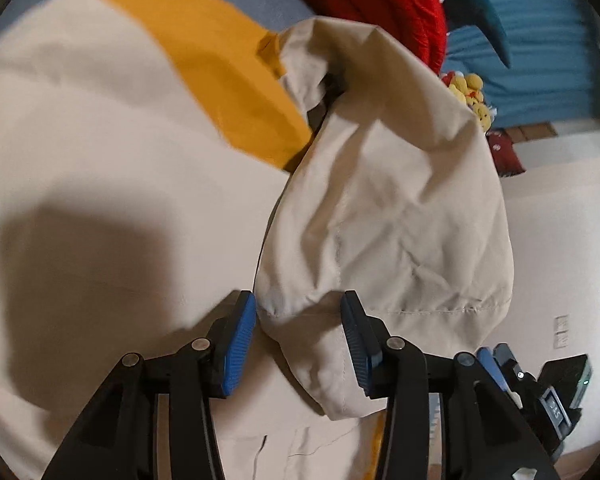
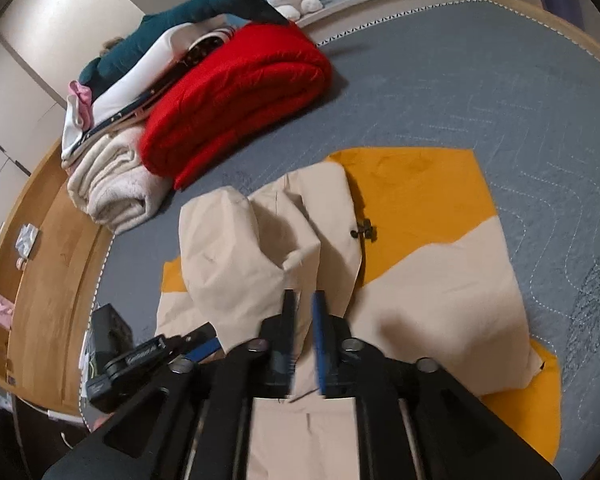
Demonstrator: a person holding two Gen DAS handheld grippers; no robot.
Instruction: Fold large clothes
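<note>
While the large cream-and-mustard fabric jacket (image 2: 432, 276) lay spread on the grey-blue quilted bed cover (image 2: 500, 92), the step in hand looked like the folding-in of its hood or sleeve, a puffy cream bundle (image 1: 384, 216) that sat doubled over the jacket's body. The left gripper (image 1: 298, 344) had its blue-padded jaws standing apart, with the stitched hem of that bundle lying between them; the pads flanked the cloth without pinching it, so it read as loose rather than gripped. The right gripper (image 2: 303, 340) pointed down at the same bundle from the other side, its jaws narrowly parted with cream cloth showing in the gap beyond the tips; no fabric appeared clamped there either, though blur made that less sure. Ahead of the right jaws and off to their left lay a folded red quilted blanket (image 2: 240, 96) beside a rolled cream fleece (image 2: 112, 192), well apart from the jacket. The next move probably called for flattening the bundle against the body, then taking a fresh hold on a side edge to bring it across.
</note>
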